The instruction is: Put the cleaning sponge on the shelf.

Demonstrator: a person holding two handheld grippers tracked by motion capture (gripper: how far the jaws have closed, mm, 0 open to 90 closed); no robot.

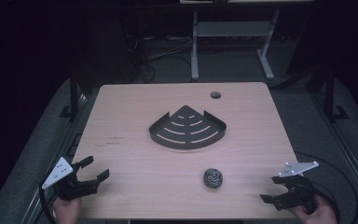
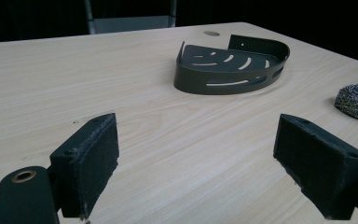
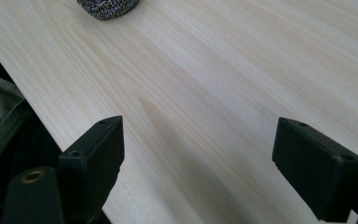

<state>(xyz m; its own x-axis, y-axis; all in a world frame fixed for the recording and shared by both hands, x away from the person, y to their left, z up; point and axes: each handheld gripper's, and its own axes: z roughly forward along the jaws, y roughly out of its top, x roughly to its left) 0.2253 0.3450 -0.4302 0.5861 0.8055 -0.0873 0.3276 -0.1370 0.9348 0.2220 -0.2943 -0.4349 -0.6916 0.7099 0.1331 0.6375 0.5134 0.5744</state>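
The small round ball of silvery steel-wool scourer [image 1: 213, 178] lies on the pale wood-grain desk [image 1: 135, 158], between the two claws and nearer the right claw [image 1: 272, 189], off to that claw's left and a little ahead of it. It is a tight tangle of shiny grey wire, slightly flattened, with dark gaps between the strands. In the right gripper view the scourer [image 3: 108, 8] sits at the far end, ahead of the left-hand jaw, well apart from it. The right claw [image 3: 198, 165] stands wide, with bare desk between its jaws. The left claw [image 1: 95, 169] also stands wide, holding nothing; from it the scourer [image 2: 357, 101] lies ahead and off to the right. Farther ahead of both claws rests a dark grey metal corner tray with a curved front wall and slotted floor [image 1: 188, 129], apart from the scourer.
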